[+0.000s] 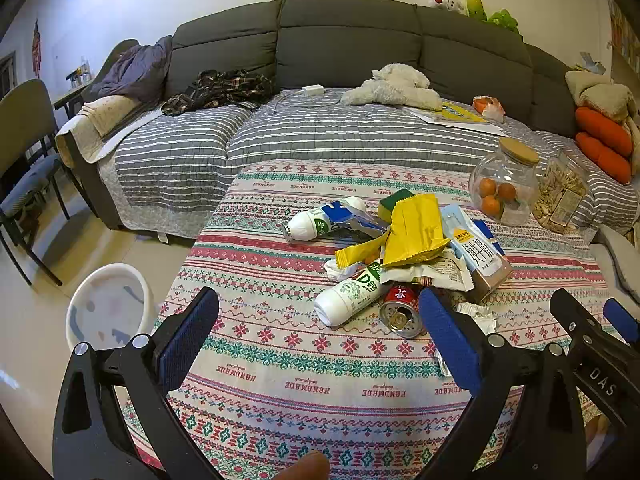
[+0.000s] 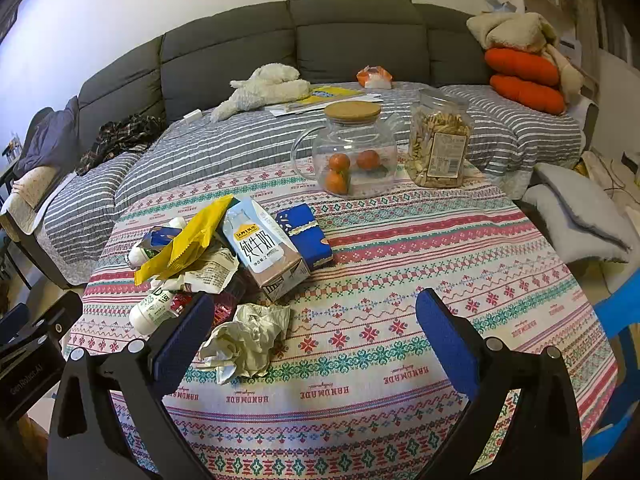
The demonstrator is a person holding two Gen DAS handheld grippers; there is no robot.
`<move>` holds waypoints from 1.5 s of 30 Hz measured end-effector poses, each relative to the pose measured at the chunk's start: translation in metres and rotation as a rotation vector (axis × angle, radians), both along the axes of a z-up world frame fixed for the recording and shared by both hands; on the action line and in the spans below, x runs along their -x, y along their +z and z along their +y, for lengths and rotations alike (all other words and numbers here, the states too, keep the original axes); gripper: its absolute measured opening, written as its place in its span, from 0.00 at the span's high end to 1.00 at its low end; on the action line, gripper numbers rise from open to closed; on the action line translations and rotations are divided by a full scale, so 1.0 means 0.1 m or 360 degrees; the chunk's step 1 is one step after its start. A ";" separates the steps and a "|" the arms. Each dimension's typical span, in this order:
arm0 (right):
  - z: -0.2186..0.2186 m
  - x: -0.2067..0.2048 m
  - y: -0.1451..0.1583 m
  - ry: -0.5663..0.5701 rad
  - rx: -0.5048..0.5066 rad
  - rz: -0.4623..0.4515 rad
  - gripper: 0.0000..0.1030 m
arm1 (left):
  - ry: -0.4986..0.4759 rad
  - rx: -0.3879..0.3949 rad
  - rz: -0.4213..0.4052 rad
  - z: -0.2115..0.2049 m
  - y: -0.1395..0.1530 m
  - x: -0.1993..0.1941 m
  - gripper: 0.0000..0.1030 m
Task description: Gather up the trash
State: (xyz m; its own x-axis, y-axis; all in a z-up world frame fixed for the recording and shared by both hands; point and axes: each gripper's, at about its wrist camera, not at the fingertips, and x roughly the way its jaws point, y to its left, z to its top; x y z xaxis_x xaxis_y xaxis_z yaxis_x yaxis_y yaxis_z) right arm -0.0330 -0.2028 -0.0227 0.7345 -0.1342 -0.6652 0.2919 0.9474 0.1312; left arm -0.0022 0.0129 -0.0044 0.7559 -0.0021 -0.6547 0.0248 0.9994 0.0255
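A pile of trash lies on the patterned tablecloth (image 1: 280, 380): a yellow wrapper (image 1: 414, 232), a white bottle (image 1: 348, 298), a second white bottle (image 1: 316, 222), a red can (image 1: 400, 312), a milk carton (image 2: 262, 250), a blue box (image 2: 306, 234) and a crumpled tissue (image 2: 248, 340). My left gripper (image 1: 320, 328) is open and empty, just short of the white bottle and can. My right gripper (image 2: 316, 328) is open and empty, with the tissue by its left finger (image 2: 182, 340). A white bin (image 1: 110, 306) stands on the floor left of the table.
A glass jar of oranges (image 2: 352, 152) and a jar of snacks (image 2: 438, 146) stand at the table's far side. A grey sofa (image 1: 348, 40) with a striped cover lies behind. A chair (image 1: 24, 152) stands at the left.
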 end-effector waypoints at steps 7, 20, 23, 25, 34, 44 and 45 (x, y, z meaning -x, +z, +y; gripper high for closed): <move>0.00 0.00 0.00 0.0001 -0.0004 0.0006 0.05 | 0.0003 -0.0001 0.0005 0.00 -0.01 0.00 0.07; 0.05 -0.21 -0.37 0.0046 -0.0185 0.0281 0.05 | 0.0089 -0.0016 0.0064 0.12 -0.07 -0.08 0.07; 0.14 -0.30 -0.53 0.0070 -0.0285 0.0366 0.05 | 0.0108 -0.0004 0.0091 0.17 -0.08 -0.10 0.07; 0.20 -0.36 -0.60 0.0083 -0.0306 0.0397 0.05 | 0.0110 -0.0009 0.0105 0.19 -0.10 -0.11 0.07; 0.35 -0.71 -0.82 0.0154 -0.0428 0.0514 0.32 | 0.0188 -0.0101 0.0178 0.30 -0.18 -0.24 0.07; 0.18 -0.73 -0.62 0.0264 -0.0532 0.0461 0.82 | 0.0006 0.0025 0.0267 0.19 -0.24 -0.54 0.07; 0.13 -0.73 -0.60 0.0262 -0.0549 0.0458 0.82 | -0.0007 0.0031 0.0271 0.17 -0.24 -0.57 0.07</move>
State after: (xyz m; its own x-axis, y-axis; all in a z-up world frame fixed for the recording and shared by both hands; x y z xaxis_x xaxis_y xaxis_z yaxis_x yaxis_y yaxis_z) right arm 0.0395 -0.1900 -0.0828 0.5070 0.2333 -0.8298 0.2120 0.8994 0.3824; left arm 0.0545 0.0299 -0.0280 0.6340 -0.0188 -0.7731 0.0312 0.9995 0.0013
